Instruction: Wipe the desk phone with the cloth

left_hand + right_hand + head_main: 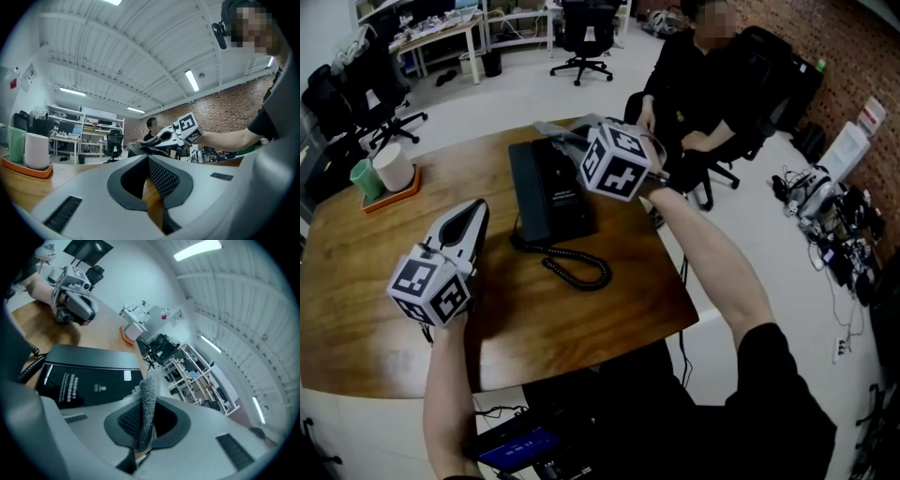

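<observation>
The black desk phone (546, 187) lies flat on the wooden table (356, 291), its coiled cord (577, 269) looping toward me. My right gripper (547, 129) hovers over the phone's far end, shut on a grey knitted cloth (562, 134). In the right gripper view the cloth (148, 401) stands pinched between the jaws above the phone (89, 376). Left of the phone, my left gripper (478, 210) sits low over the table, shut and empty. In the left gripper view only wood shows at its jaws (150, 161), and the right gripper (174, 134) is ahead.
An orange tray (394, 195) with a green and a white cup stands at the table's far left. A person (694, 80) sits in a chair beyond the far edge. Office chairs (583, 37) stand on the floor behind, and cables (834, 234) lie at the right.
</observation>
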{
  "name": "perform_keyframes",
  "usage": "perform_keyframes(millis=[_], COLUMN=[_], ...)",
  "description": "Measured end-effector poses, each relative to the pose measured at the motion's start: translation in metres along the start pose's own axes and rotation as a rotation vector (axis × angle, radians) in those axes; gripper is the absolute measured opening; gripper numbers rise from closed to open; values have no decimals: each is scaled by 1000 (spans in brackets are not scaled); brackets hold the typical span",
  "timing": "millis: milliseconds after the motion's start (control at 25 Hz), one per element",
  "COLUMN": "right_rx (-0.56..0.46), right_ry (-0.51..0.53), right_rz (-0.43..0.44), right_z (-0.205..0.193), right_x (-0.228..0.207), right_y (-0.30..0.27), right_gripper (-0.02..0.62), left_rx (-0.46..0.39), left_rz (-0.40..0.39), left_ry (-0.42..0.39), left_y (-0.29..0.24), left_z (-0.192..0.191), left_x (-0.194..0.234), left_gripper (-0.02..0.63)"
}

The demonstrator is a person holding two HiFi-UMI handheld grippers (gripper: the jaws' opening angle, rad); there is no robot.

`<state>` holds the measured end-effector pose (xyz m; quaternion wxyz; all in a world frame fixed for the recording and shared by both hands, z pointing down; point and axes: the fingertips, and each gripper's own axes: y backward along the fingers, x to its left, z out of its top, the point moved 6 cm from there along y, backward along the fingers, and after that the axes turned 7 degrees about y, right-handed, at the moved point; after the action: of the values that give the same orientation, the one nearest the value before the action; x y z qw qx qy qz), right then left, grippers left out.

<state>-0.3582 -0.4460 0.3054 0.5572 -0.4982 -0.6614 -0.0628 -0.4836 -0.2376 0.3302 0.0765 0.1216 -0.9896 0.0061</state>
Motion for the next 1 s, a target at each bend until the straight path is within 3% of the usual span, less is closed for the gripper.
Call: perform_keyframes(millis=[360, 520, 840, 1000], right_rx=[-7, -26, -76, -180], right_ry=[272, 262, 234, 82], right_rz=[98, 154, 214, 223], right_z=[0, 10, 13, 16], right_x=[69, 102, 123, 126], right_y=[52, 72, 89, 114], right_gripper=[25, 25, 25, 26], left_rx=[-37, -7, 1, 27], left_rz=[-7, 15, 10, 9], left_ry=[-23, -3, 2, 21], left_y=[-13, -4, -5, 0], left_z=[6, 4, 4, -3], left_x=[5, 6, 9, 1], left_gripper=[-8, -8, -8, -8])
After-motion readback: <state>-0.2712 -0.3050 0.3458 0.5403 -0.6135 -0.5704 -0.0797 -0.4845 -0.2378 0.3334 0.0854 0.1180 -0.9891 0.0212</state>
